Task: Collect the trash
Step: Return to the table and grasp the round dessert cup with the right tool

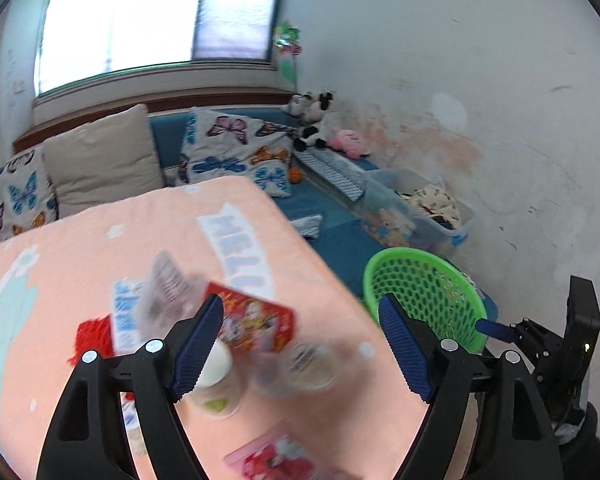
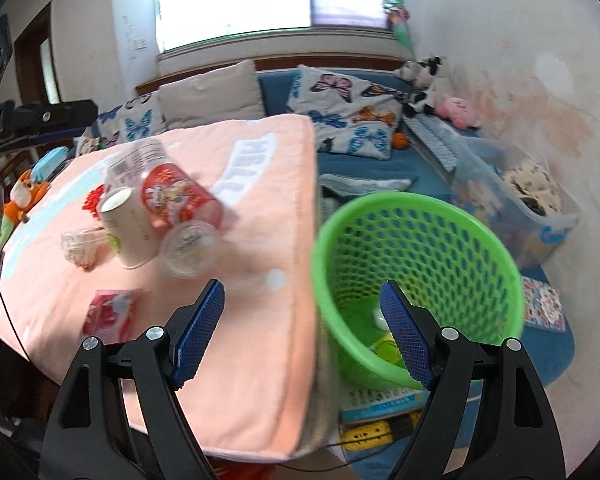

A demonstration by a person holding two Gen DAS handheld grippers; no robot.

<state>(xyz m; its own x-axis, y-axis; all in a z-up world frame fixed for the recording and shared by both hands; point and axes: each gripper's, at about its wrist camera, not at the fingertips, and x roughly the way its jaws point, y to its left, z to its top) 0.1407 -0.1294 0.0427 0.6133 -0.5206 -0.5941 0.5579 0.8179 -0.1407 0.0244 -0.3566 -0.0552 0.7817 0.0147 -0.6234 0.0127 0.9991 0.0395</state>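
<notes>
Both tongs spread, left tongs, right tongs (ribbed blue pads), perforated green plastic basket, paper cup

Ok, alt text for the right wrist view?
Open right gripper hovers between a peach-covered table and a green basket. Cups and wrappers litter the table.

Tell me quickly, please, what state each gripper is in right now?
Left gripper: open, holding nothing.
Right gripper: open, holding nothing.
</notes>
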